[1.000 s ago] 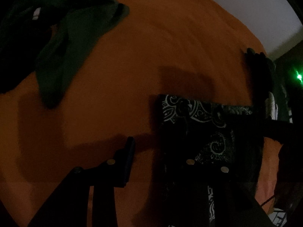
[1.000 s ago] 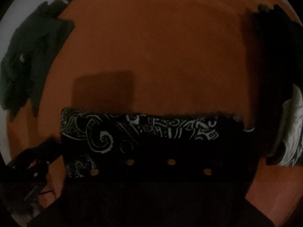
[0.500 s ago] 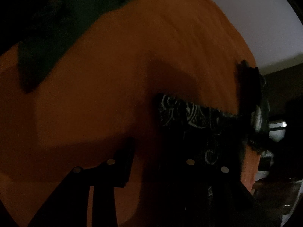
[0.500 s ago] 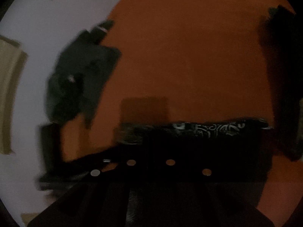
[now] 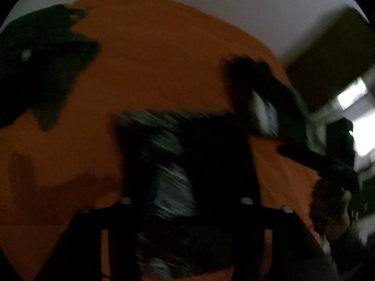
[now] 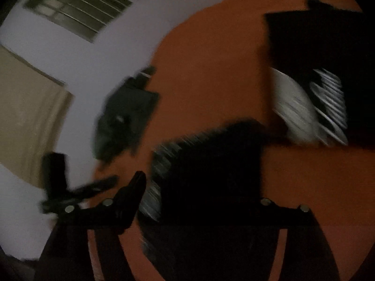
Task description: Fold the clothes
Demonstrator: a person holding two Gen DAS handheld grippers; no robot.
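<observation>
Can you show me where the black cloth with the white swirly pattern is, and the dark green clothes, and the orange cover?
patterned black cloth (image 5: 187, 154), left wrist view, on its dark middle.
dark green clothes (image 5: 44, 70), left wrist view, on the middle of the heap.
orange cover (image 6: 211, 70), right wrist view, on a bare stretch.

Dim home room, orange bedspread (image 5: 164, 53), barred window (image 6: 77, 7), scattered clothes (image 5: 42, 65)

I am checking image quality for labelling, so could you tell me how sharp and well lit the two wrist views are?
Left wrist view: dim, and motion blur smears the patterned black cloth. Right wrist view: equally dark and streaked, the print on the black garment drawn into lines; fisheye bends the orange cover's edge.
</observation>
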